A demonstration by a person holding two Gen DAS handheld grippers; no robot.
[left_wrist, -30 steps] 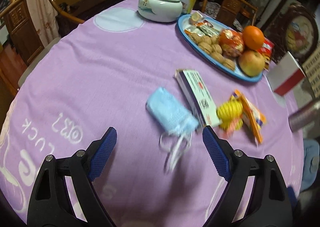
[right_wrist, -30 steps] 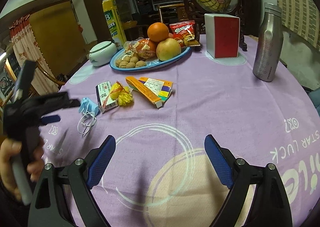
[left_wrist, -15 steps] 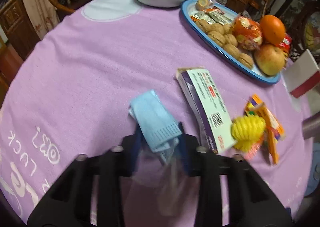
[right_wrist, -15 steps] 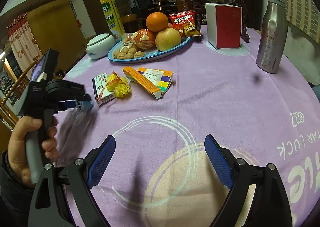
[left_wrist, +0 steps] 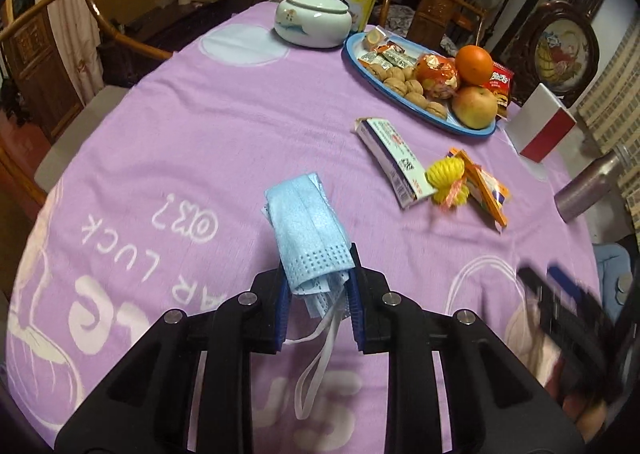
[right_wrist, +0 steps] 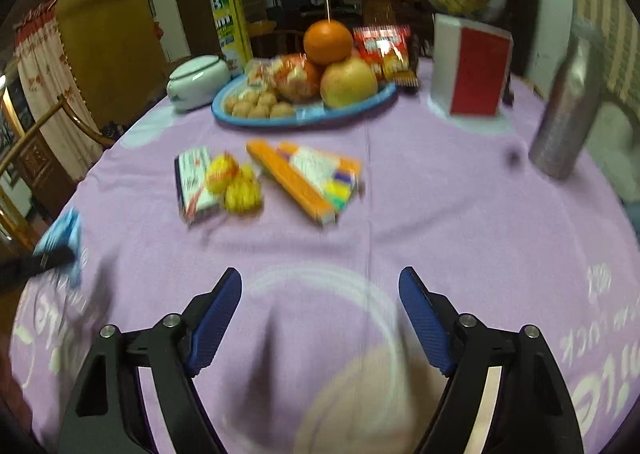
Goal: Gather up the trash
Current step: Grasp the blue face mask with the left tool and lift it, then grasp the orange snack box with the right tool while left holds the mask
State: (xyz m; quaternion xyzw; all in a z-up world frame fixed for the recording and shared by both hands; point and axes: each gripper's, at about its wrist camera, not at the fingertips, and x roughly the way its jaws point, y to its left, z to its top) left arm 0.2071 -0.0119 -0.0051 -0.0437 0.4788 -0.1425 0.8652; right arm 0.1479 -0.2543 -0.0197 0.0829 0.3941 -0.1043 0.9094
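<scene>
Left gripper point(left_wrist: 318, 294) clenches the blue mask point(left_wrist: 306, 228) above the table's point(left_wrist: 200, 126) near edge; right gripper point(right_wrist: 320, 318), jaws closing, holds nothing, box point(right_wrist: 196, 184) beyond.

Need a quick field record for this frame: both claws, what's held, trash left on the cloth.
left claw: clamped on blue face mask, ear loops dangling
right claw: closing, nothing between its pads
trash on cloth: white carton, yellow net wrapper, orange box
not trash: blue fruit plate, steel bottle
surface: purple tablecloth
</scene>
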